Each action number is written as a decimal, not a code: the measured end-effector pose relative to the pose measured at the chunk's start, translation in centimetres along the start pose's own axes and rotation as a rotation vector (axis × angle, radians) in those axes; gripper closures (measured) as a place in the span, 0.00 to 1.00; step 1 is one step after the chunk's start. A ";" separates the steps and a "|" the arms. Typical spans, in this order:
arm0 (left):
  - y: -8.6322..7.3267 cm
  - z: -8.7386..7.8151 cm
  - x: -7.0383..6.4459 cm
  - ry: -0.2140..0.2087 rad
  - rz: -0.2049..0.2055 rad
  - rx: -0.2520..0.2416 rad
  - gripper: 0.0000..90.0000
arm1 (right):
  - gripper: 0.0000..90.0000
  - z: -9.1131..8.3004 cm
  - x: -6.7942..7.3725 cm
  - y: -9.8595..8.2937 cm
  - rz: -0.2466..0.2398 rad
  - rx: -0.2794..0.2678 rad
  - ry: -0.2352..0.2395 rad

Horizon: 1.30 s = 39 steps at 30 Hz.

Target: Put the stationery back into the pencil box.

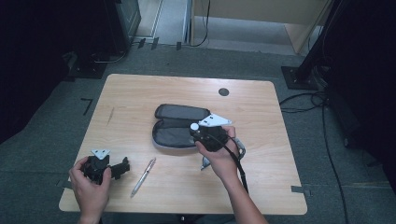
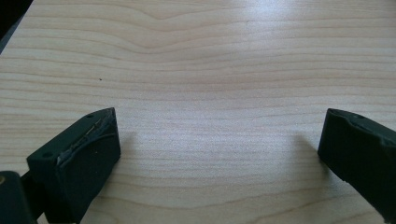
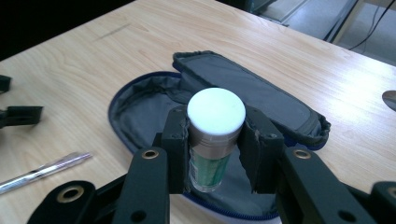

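An open grey pencil case (image 1: 176, 126) (image 3: 261, 93) with a blue zip edge lies at the middle of the wooden table (image 1: 140, 93). My right gripper (image 1: 198, 131) (image 3: 215, 140) hangs over the case's near right end, shut on a glue stick (image 3: 215, 135) with a white cap (image 1: 194, 126) and a green label. A silver pen (image 1: 144, 176) (image 3: 42, 170) lies on the table near the front, left of the case. My left gripper (image 1: 122, 167) (image 2: 219, 144) rests at the front left corner, its jaws wide open over bare wood.
A dark round grommet (image 1: 223, 92) sits near the table's far right edge. A cable (image 1: 236, 163) trails from the right gripper along the forearm. Black stands and cables (image 1: 303, 100) crowd the floor to the right.
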State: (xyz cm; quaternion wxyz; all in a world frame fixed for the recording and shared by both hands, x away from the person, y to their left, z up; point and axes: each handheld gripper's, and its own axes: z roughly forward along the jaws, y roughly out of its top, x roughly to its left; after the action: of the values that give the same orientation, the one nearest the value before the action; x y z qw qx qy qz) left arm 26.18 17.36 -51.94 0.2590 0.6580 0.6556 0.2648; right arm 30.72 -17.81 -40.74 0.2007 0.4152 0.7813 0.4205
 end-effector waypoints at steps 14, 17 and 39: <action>0.0 0.0 0.0 0.000 0.001 0.001 0.00 | 0.73 5.0 -0.8 0.5 0.017 0.027 -0.041; 0.0 0.0 0.0 -0.001 0.002 0.002 0.00 | 0.73 5.9 -0.6 0.8 0.013 0.026 -0.045; 0.0 0.0 0.0 -0.001 0.000 0.001 0.00 | 0.73 9.6 0.1 1.1 -0.012 0.042 -0.026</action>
State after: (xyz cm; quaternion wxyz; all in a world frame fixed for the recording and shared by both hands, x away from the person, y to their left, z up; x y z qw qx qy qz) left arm 26.18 17.36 -51.94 0.2588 0.6583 0.6556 0.2642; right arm 37.53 -12.67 -45.27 0.2045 0.4201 0.7897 0.3976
